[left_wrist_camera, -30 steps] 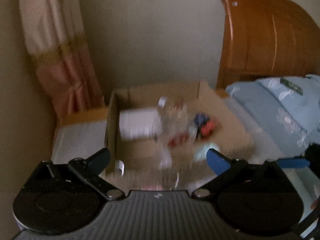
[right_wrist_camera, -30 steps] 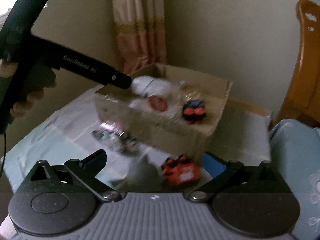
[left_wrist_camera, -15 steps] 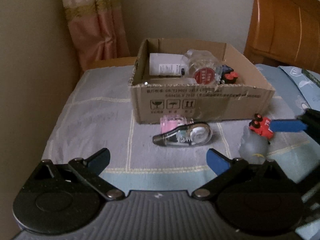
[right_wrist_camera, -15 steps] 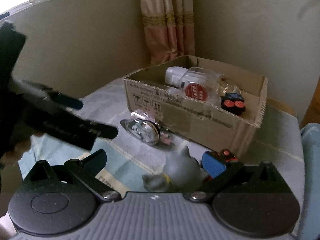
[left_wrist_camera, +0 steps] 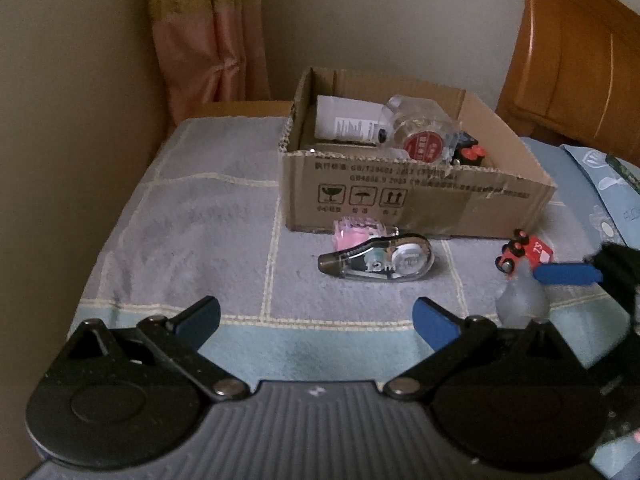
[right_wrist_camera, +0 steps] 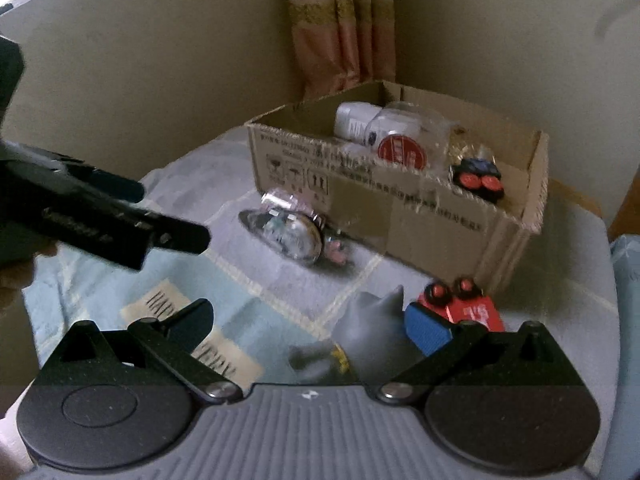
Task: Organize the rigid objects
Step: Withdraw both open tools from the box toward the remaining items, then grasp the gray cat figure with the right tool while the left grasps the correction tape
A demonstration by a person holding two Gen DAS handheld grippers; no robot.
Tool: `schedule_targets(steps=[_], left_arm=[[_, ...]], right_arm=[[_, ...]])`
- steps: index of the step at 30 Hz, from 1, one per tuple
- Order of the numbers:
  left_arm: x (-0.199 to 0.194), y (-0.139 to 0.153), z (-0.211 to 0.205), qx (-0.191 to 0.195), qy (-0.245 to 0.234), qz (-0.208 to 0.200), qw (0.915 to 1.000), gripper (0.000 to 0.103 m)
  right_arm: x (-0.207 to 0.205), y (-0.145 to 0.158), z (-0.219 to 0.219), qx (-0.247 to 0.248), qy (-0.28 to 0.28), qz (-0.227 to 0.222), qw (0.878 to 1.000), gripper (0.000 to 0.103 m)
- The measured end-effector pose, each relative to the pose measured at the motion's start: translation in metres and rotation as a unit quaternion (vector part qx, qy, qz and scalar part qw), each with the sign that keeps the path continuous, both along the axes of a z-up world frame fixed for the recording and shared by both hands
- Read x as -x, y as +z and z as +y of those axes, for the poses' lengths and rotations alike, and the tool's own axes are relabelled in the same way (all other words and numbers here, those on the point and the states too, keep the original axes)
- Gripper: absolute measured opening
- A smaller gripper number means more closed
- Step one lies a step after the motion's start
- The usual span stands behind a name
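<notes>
- Left wrist view: we find the left gripper (left_wrist_camera: 316, 314) with its blue-padded fingers spread wide and nothing between them, held above the grey-and-blue checked cloth (left_wrist_camera: 208, 216) that covers the table.
- Ahead of it stands an open cardboard box (left_wrist_camera: 404, 200). Inside we note a white bottle (left_wrist_camera: 348, 120) lying on its side, a clear jar with a red lid (left_wrist_camera: 420, 136) beside it, and a dark toy with red wheels (left_wrist_camera: 470, 152) towards the right end.
- In front of the box, on the cloth, a correction tape dispenser (left_wrist_camera: 378, 258) lies on its side, with a small pink item (left_wrist_camera: 354, 234) touching it at the rear, just beside the box wall.
- Further right a red toy car (left_wrist_camera: 524, 252) lies near the box corner, and a grey figure (left_wrist_camera: 520, 300) stands just in front of it. One blue finger of the right gripper (left_wrist_camera: 568, 274) reaches in from the right edge, close above the figure.
- A pink curtain (left_wrist_camera: 208, 32) hangs behind, and a wooden headboard (left_wrist_camera: 576, 52) rises at right.
- Right wrist view: we find the right gripper (right_wrist_camera: 308, 324) spread open, holding nothing. The grey figure (right_wrist_camera: 372, 328) stands between its fingers, nearer the right one; whether a pad touches it we cannot tell.
- The red toy car (right_wrist_camera: 468, 308) lies just behind the right finger, near the corner of the box (right_wrist_camera: 400, 216).
- The tape dispenser (right_wrist_camera: 288, 232) lies before the box wall, somewhat blurred.
- The left gripper (right_wrist_camera: 120, 208) enters from the left edge, above the cloth (right_wrist_camera: 240, 320).
</notes>
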State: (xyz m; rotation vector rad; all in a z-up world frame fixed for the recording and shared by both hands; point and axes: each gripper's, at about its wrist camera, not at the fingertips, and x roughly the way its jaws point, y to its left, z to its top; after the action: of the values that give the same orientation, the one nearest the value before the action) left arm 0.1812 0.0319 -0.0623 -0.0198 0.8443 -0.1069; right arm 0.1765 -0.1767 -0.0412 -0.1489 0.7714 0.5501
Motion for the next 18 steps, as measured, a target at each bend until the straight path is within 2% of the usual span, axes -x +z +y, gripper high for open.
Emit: schedule_targets(steps=[5,9,13,18], left_arm=[[-0.001,-0.002,0.000,0.006,-0.002,0.004,1.0000,0.102],[-0.001,-0.005,-0.003,0.010,-0.009,0.010,0.9999,0.102],[-0.002,-0.009,-0.008,0.015,-0.019,0.012,0.9996,0.102],[-0.007,-0.015,-0.018,0.013,-0.032,0.011,0.9993,0.102]], right_arm=[[0.019,0.003,-0.007,0.015,-0.009,0.023,1.000,0.103],[0.033,0.007,-0.017,-0.008,-0.026,0.047,0.999,0.103],[0.040,0.007,-0.020,-0.007,-0.036,0.056,0.998,0.103],[0.044,-0.011,-0.014,0.041,-0.053,0.040,0.997,0.103]])
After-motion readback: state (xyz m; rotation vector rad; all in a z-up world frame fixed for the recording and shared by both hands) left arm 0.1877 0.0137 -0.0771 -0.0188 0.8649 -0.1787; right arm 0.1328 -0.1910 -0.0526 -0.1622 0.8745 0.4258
